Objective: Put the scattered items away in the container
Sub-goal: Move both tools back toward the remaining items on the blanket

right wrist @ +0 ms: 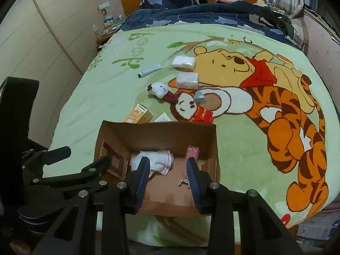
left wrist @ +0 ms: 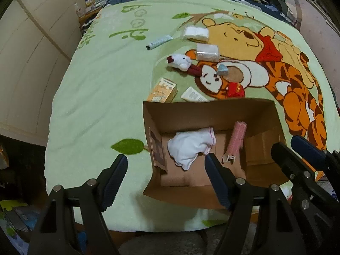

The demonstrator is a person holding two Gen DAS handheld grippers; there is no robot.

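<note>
Left wrist view
- Left gripper (left wrist: 165,178): jaws spread wide, holding nothing, poised over the near-left corner of the cardboard box (left wrist: 204,111).
- Right gripper (left wrist: 295,148): seen at the right edge, close above the box's right wall; I cannot tell its jaw state from here.
- Already in the box: a white sock (left wrist: 191,146) and a pink tube (left wrist: 237,140), lying side by side on the floor of the box.
- Left on the blanket (left wrist: 102,89): orange carton (left wrist: 163,90), white flat packet (left wrist: 193,95), red clip (left wrist: 234,89), plush toy (left wrist: 182,62), small blue-grey piece (left wrist: 222,69), two tissue packs (left wrist: 207,52), grey tube (left wrist: 159,41).

Right wrist view
- Right gripper (right wrist: 167,178): jaws parted, nothing between them, hanging above the box interior.
- Left gripper (right wrist: 80,159): at the left, beside the box.

Progress
- Judgement: early; two items stowed, roughly eight still scattered beyond the far wall, the carton and packet nearest.
</note>
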